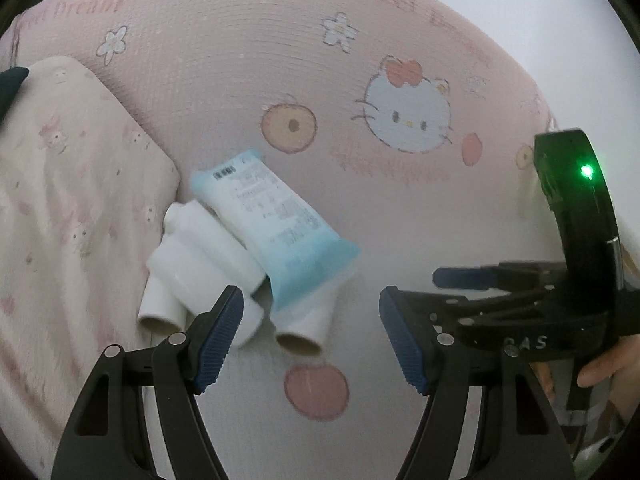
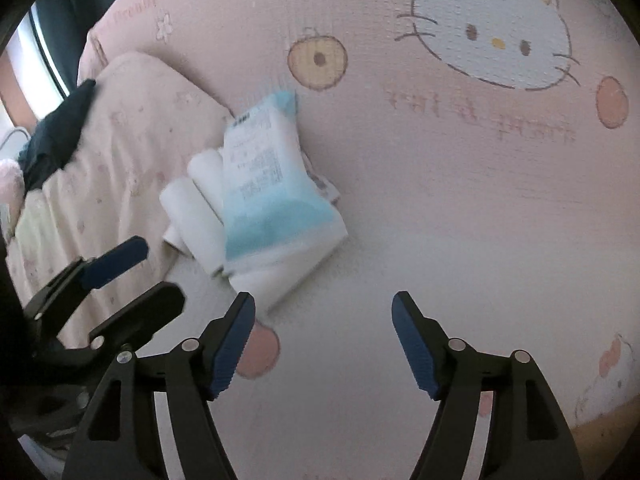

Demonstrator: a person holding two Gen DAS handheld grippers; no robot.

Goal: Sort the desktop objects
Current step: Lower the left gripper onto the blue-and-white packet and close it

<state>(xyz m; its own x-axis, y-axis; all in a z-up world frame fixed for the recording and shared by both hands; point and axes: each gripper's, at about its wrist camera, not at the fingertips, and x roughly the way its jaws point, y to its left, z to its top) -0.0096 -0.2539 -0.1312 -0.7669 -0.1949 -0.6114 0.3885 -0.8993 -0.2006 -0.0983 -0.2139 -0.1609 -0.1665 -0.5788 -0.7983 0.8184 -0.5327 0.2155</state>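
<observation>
Tissue pack, blue and white, lying across white rolls on a pink bed mat.

Location: just ahead of the left gripper, ahead-left of the right gripper; both stand apart, empty. Handling, judged: light, soft, slick film wrapper; pinch across the narrow width, mid-body. Rolls likely light, crushable, prone to rolling.
</observation>
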